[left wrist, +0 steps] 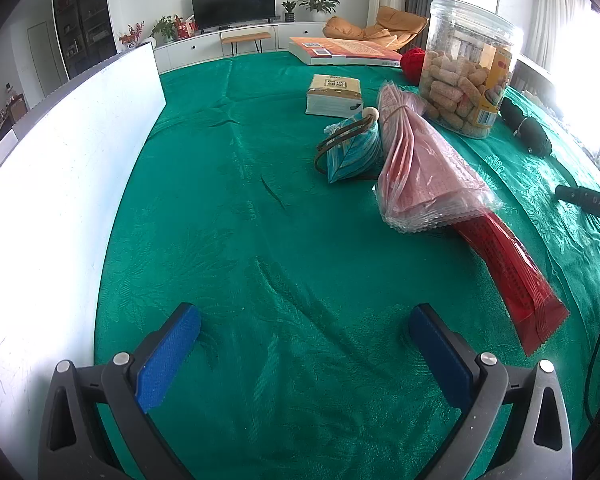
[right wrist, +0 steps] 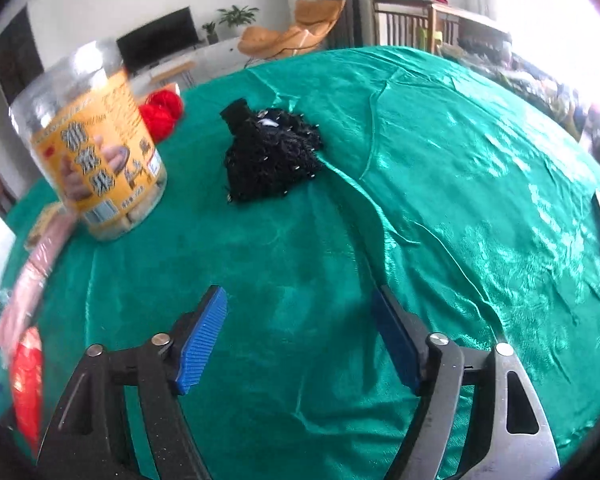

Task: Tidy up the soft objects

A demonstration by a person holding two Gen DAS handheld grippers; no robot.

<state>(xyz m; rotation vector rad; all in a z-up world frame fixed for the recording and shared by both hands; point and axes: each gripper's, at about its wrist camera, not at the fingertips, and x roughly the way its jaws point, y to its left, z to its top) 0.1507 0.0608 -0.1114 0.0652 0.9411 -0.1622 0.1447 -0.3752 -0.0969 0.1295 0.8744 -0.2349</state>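
Observation:
A black knitted bundle (right wrist: 270,156) with small metal bits lies on the green tablecloth (right wrist: 440,200), well ahead of my right gripper (right wrist: 300,304), which stands open with only cloth between its blue pads. The same dark bundle (left wrist: 526,130) shows at the right in the left wrist view. A red yarn ball (right wrist: 162,114) sits behind the jar; it is also the red yarn ball (left wrist: 414,60) in the left view. A blue patterned pouch (left wrist: 350,150) with a cord and bead lies mid-table. My left gripper (left wrist: 304,320) hangs open over bare cloth.
A clear snack jar (left wrist: 468,68) with a yellow label stands at right, the same snack jar (right wrist: 96,148) at left in the right view. A pack of red and pink sheets (left wrist: 440,184), a tissue pack (left wrist: 334,94), a book (left wrist: 344,50) and a white board (left wrist: 60,184) also lie here.

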